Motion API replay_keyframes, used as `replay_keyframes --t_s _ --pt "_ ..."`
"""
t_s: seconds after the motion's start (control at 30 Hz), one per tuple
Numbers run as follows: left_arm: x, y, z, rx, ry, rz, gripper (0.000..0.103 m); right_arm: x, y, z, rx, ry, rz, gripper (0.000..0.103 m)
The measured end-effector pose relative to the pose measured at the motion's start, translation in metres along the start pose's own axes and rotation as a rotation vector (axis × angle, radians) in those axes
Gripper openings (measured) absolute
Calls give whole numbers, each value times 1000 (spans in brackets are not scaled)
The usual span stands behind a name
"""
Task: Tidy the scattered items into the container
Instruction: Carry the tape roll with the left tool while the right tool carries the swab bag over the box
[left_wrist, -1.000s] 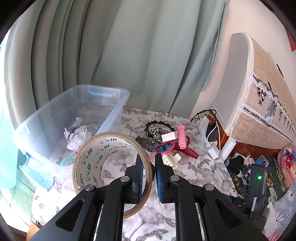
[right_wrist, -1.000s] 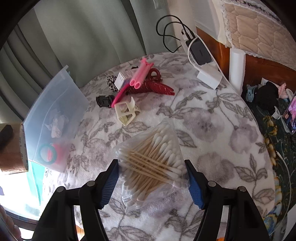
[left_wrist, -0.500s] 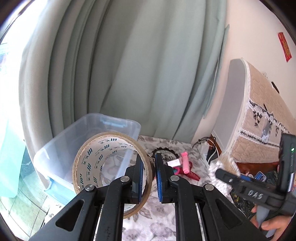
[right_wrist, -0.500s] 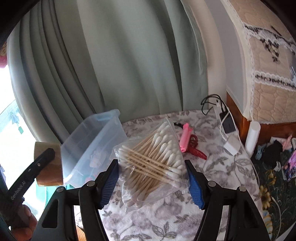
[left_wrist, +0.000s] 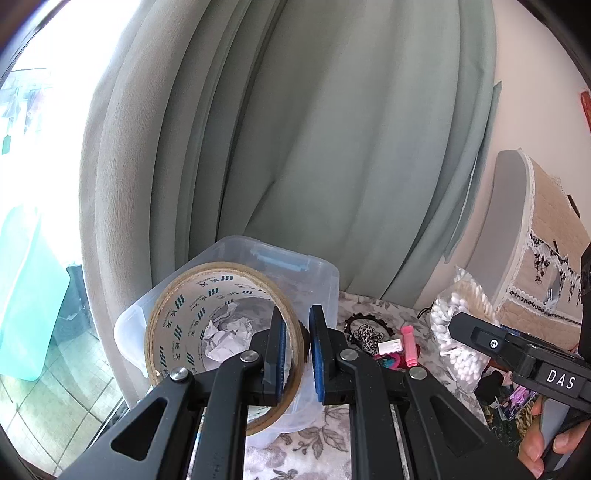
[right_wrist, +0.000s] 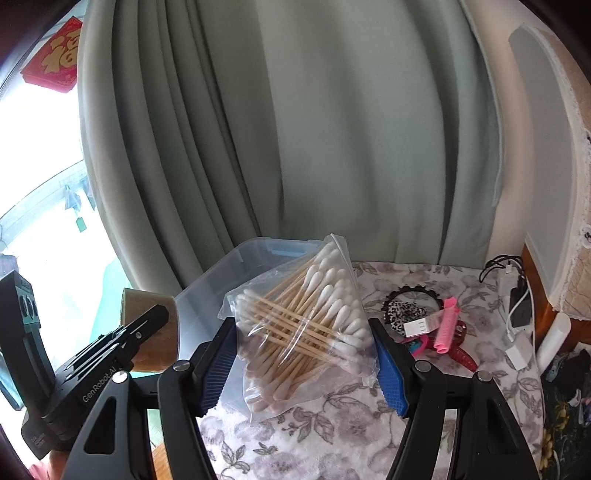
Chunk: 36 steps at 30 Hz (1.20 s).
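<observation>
Left jaws are clamped on the wall of the tape roll (left_wrist: 221, 332), held up in front of the clear container (left_wrist: 317, 273); right jaws pinch the bag of cotton swabs (right_wrist: 303, 325), also aloft. The bag's slick film could slip free and miss the container. 1 second ago both loads sat low over the surface (right_wrist: 424, 406); now they're raised and nearer each other.

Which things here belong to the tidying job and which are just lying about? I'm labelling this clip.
Job: tape roll in left gripper, cotton swab bag in right gripper, clear bin, pink roller.
Lying about: curtain, charger.
</observation>
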<state>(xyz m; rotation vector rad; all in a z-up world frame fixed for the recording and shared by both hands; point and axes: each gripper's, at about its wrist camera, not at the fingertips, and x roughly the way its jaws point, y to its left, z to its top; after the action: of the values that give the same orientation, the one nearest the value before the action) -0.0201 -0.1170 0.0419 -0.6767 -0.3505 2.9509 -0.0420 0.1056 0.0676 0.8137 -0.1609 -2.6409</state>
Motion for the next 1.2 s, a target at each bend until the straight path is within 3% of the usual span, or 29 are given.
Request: replay_keyframes --t_s 0.57,1.2 --pt "38 37 24 -62 2 25 13 68 37 9 -79 80 81 72" --pt "84 51 31 -101 84 80 17 142 51 16 -102 152 121 73"
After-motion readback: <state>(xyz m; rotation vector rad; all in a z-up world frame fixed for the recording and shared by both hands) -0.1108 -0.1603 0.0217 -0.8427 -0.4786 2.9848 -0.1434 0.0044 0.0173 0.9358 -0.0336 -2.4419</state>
